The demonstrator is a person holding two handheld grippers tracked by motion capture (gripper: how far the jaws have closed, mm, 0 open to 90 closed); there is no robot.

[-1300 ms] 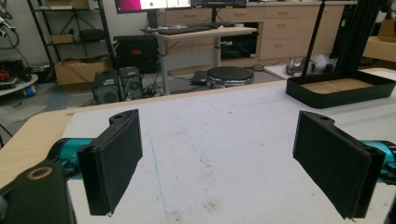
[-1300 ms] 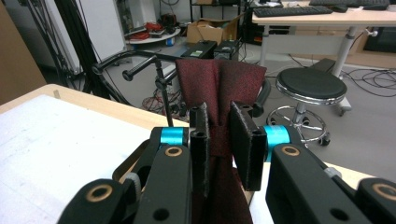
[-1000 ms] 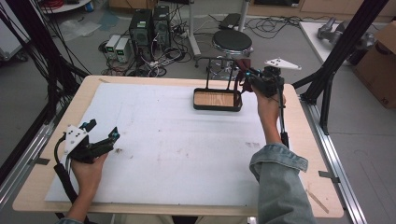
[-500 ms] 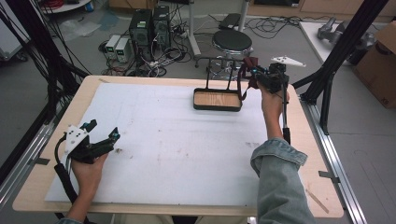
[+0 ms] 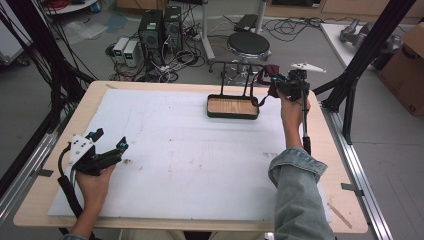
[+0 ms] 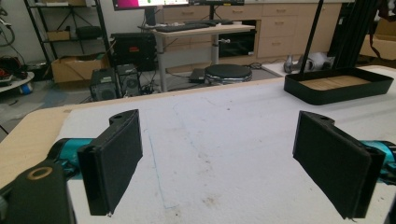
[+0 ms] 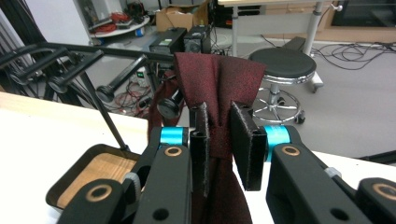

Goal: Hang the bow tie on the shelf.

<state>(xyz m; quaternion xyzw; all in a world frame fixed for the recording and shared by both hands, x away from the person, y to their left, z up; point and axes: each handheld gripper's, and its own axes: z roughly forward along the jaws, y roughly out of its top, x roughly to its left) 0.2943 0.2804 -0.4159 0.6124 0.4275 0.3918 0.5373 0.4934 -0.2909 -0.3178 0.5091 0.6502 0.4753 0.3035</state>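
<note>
A person's left gripper [image 5: 107,155] rests at the near left of the foam-covered counter [image 5: 165,150], its jaws released and standing wide apart over bare foam, apparently parked out of the way while the other hand works. Across the counter at the far right, the right gripper [image 7: 219,140] has its jaws clenched on a dark red cloth [image 7: 217,88], pinching it in a bunched fold so the fabric gathers narrow between the pads and fans out above them. Seen from above, the cloth [image 5: 270,80] sits just beside the rightmost rod of a black rack [image 5: 235,75] that rises from a black tray with a wooden floor [image 5: 232,106]. The grip looks chosen to keep the fabric hanging free, so that it can be draped over one of the rack's knob-ended horizontal arms. The cloth's long axis runs roughly up and down through the jaws, its upper part pointing up and away toward the rack, its lower part trailing down behind the pads. Beyond the counter, a round black stool [image 5: 248,45] and computer towers [image 5: 160,27] stand on the floor.
</note>
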